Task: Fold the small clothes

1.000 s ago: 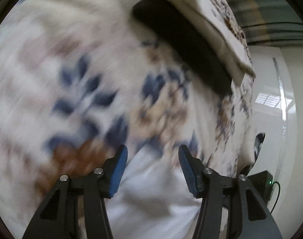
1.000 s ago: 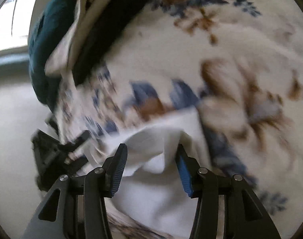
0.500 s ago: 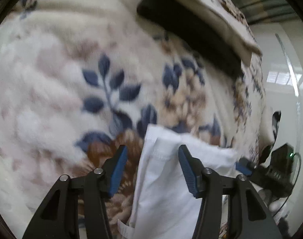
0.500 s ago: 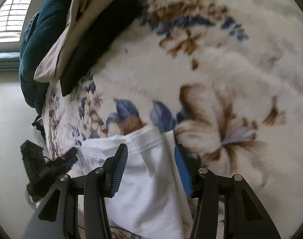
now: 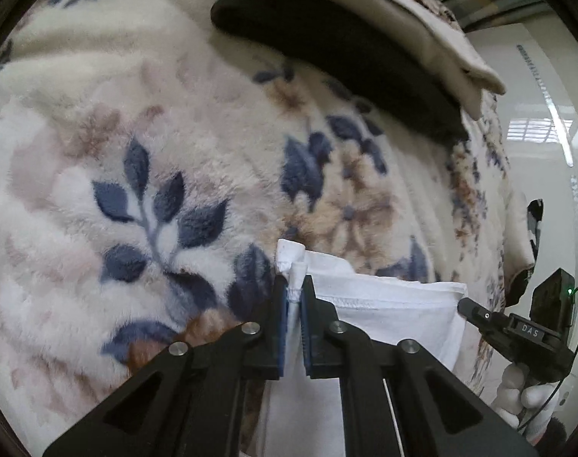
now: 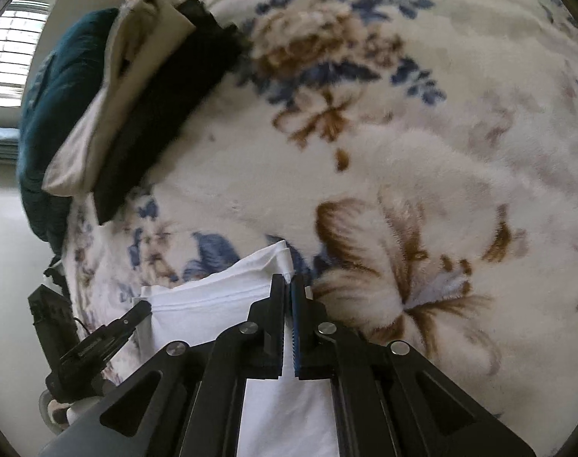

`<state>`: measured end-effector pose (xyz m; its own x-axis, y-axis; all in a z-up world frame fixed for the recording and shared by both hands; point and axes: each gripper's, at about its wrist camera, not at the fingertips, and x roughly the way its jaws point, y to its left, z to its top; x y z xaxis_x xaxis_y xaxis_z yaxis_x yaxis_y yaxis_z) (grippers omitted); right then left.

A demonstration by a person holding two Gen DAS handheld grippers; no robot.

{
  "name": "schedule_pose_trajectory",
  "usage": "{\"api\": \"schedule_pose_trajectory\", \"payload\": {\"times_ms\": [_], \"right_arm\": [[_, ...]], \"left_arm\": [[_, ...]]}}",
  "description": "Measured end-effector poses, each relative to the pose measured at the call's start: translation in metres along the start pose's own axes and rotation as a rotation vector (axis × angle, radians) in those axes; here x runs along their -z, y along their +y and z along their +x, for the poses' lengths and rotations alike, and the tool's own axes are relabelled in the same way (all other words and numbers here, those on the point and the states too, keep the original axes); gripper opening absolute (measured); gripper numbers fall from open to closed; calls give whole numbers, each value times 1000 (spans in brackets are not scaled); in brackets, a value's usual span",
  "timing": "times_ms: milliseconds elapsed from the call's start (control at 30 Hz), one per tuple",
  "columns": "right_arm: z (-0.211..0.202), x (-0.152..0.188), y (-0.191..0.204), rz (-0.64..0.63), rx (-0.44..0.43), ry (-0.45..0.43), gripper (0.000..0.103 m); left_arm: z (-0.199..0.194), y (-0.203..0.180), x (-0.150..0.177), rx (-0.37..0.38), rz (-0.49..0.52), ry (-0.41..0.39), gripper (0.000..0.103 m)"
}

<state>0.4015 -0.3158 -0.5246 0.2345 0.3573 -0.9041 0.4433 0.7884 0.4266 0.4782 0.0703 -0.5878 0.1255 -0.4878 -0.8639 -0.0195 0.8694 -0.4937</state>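
A small white garment (image 5: pixel 384 304) lies on a fluffy floral blanket (image 5: pixel 155 152). My left gripper (image 5: pixel 294 289) is shut on the garment's left top corner, which sticks out past the blue pads. My right gripper (image 6: pixel 289 285) is shut on the opposite top corner of the white garment (image 6: pixel 220 297). The hemmed edge runs stretched between the two. The right gripper also shows in the left wrist view (image 5: pixel 475 310), and the left gripper shows in the right wrist view (image 6: pixel 134 314).
A pile of folded clothes, black (image 5: pixel 346 53) under beige (image 5: pixel 403 11), lies at the blanket's far edge. In the right wrist view it lies at upper left (image 6: pixel 167 106), next to a dark teal cushion (image 6: pixel 56 114). Pale floor lies beyond the blanket (image 6: pixel 3 266).
Both grippers have closed from open onto the garment's two top corners. The cloth edge now runs taut between them, and the blur of one second ago has gone.
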Motion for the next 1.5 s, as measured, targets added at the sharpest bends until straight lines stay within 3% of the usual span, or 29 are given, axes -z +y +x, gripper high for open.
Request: {"api": "schedule_pose_trajectory", "payload": {"times_ms": [200,267,333,433,500,633,800,867,900,933,1033,1133,1333,1500], "right_arm": [[12,-5,2,8,24,67,6],[2,-1,-3,18,-12,84,20],[-11,7,-9,4,-48,97,49],[-18,27,-23,-22,-136,166,64],[-9,39,-34,-22,-166,232,67],[25,63,-57,13,-258,361,67],[54,77,-55,31,-401,399,68],[60,81,-50,25,-421,394,66],[59,79,-47,18,-420,389,53],[58,79,-45,13,-422,389,27],[47,80,-37,-4,-415,365,18],[25,77,-22,-32,-406,337,17],[-37,30,34,-129,-427,251,16],[-77,-43,103,-244,-441,156,16]], "left_arm": [[-12,14,1,74,-51,30,12],[-25,24,6,124,-89,26,25],[-39,32,17,169,-126,14,49],[-46,38,38,233,-146,33,57],[-38,39,52,260,-138,78,57],[-5,32,79,283,-126,196,57],[2,20,85,279,-107,184,58],[-2,17,84,274,-107,157,56],[-1,13,86,269,-105,142,41],[-4,12,87,265,-99,134,17],[-13,4,88,262,-98,113,15],[-30,-6,84,264,-95,93,14],[-83,-40,42,302,-49,6,14],[-130,-78,-43,333,-3,-121,14]]}}
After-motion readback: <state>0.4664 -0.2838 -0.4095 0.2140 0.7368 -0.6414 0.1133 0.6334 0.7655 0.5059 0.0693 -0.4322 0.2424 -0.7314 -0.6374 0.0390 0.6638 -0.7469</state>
